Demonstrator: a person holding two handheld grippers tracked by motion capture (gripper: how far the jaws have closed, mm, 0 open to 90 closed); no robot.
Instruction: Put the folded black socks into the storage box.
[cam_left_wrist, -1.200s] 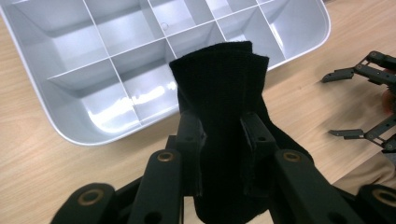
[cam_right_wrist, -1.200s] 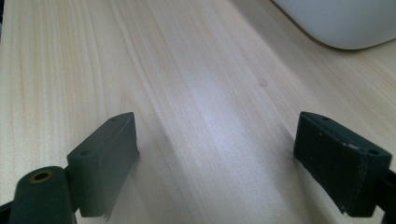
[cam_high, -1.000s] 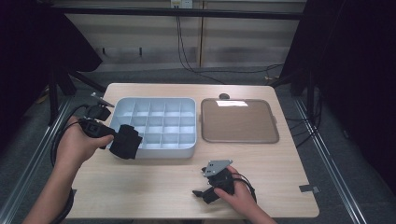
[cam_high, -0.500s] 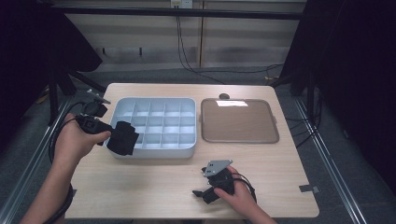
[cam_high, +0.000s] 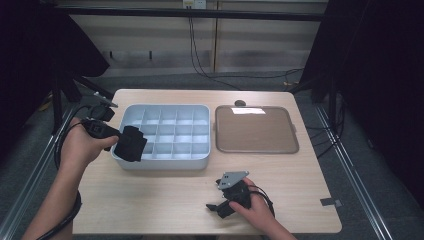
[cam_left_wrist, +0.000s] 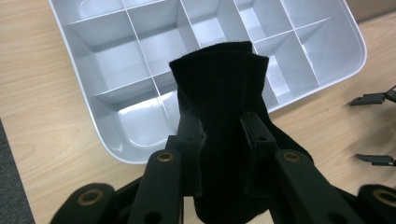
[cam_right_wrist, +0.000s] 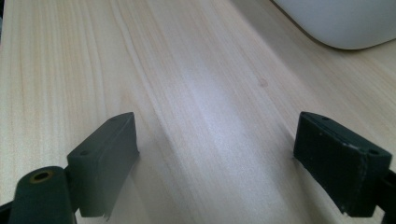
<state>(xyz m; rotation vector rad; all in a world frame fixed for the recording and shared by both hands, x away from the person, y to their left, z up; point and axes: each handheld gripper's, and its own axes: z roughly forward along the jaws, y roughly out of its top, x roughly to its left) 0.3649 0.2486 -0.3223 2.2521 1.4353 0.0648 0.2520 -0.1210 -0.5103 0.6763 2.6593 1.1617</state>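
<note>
Shifted slightly toward 12 o'clock, left gripper (cam_high: 119, 141) clamps black cloth (cam_left_wrist: 219, 116) over tray (cam_high: 200, 161) corner; right gripper (cam_high: 220, 197), unmoved, rests jaws wide apart, empty, on table (cam_high: 150, 200).

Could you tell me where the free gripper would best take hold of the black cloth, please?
Probably the cloth's free upper end, which stands clear above the left gripper over the divider tray. Come from the open table side and pinch across that flat, folded edge.
</note>
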